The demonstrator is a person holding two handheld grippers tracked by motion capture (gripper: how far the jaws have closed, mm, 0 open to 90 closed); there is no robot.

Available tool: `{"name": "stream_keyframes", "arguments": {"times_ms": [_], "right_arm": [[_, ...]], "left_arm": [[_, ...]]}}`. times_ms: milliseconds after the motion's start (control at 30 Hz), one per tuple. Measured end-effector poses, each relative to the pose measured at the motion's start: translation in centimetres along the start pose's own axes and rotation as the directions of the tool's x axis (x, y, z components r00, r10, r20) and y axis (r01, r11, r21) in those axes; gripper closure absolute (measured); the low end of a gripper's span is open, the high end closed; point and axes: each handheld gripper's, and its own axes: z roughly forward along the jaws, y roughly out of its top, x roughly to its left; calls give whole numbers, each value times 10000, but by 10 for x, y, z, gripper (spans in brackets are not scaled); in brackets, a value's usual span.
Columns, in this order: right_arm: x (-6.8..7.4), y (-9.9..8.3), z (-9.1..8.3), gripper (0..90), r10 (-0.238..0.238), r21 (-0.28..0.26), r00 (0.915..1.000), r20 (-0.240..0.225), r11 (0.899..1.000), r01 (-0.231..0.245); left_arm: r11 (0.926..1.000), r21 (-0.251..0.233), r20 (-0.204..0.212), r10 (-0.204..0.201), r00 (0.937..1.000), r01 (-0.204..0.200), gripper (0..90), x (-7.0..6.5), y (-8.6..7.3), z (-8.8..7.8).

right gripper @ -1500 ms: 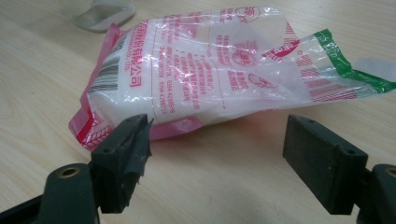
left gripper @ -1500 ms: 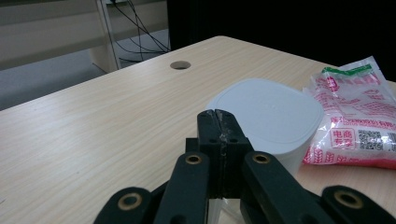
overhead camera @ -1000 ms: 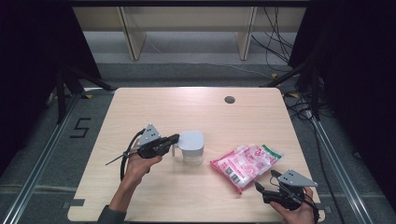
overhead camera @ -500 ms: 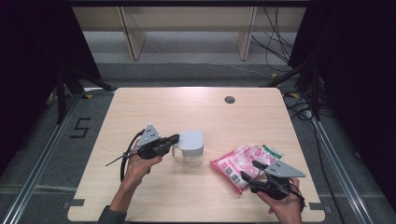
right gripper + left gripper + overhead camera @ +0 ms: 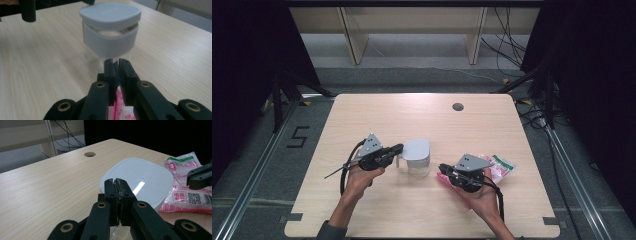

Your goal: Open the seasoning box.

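A clear container with a pale grey lid [image 5: 418, 150] [image 5: 140, 180] [image 5: 110, 27] stands upright mid-table. My left gripper [image 5: 398, 148] [image 5: 116, 182] is at the lid's left edge, jaws closed on a thin clear piece there that looks like the container's handle. A pink printed bag [image 5: 499, 167] [image 5: 185, 192] lies flat to the container's right. My right gripper [image 5: 442, 167] [image 5: 115, 61] lies over the bag's left end and points at the container. Its jaws have just been closing, and pink bag film [image 5: 119, 105] shows pinched between them.
The wooden table [image 5: 412, 115] has a round cable hole [image 5: 457, 106] [image 5: 89, 154] near its far edge. Shelf legs and loose cables stand on the floor beyond it. Both forearms come in from the near edge.
My right gripper has travelled left from the table's near right corner onto the bag's left end, and its jaws have shut there. The left gripper and the container have kept still.
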Motion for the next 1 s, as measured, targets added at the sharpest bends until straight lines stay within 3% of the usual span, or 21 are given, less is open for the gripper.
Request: {"name": "stream_keyframes", "arguments": {"times_ms": [333, 367, 533, 567, 600, 800, 833, 867, 933, 967, 1000], "right_arm": [[-7, 14, 20, 900, 313, 27, 9992, -229, 9995, -312], [-6, 16, 22, 900, 147, -162, 9999, -29, 9998, -147], [-2, 25, 28, 900, -351, 44, 9993, -136, 9994, 351], [0, 26, 29, 900, -188, 139, 9998, -107, 9997, 189], [-1, 27, 30, 900, -266, 10, 9996, 14, 9996, 266], [2, 36, 33, 900, -266, -43, 9994, -198, 9996, 266], [2, 36, 33, 900, -266, -43, 9994, -198, 9996, 266], [3, 39, 34, 900, -498, -178, 9988, -44, 9986, 497], [3, 42, 34, 900, -439, -72, 9990, -96, 9990, 438], [3, 42, 34, 900, -439, -72, 9990, -96, 9990, 438], [3, 43, 36, 900, -523, -140, 9984, -194, 9985, 521]], "left_arm": [[10000, 73, -44, -10, 10000, 11, 869, 2, 0, -1], [10000, 44, -25, -28, 10000, 28, 869, 2, -1, -1], [10000, 23, 15, 56, 10000, -56, 868, 3, -1, -1], [10000, 11, 15, -77, 10000, 77, 868, 3, -1, -1], [10000, 28, 27, 56, 10000, -56, 868, 3, -1, -1], [10000, 59, -23, 26, 10000, -26, 850, 5, -2, -2], [9999, 12, -9, -144, 9999, 144, 850, 5, -3, -3], [10000, -28, 63, -52, 10000, 52, 822, 7, -3, -4], [9997, -64, 11, -251, 9997, 251, 787, 9, -3, -8], [9999, -6, 38, -169, 9999, 169, 787, 9, -2, -10], [9999, 34, 31, -168, 9999, 168, 732, 9, -3, -13]]}}
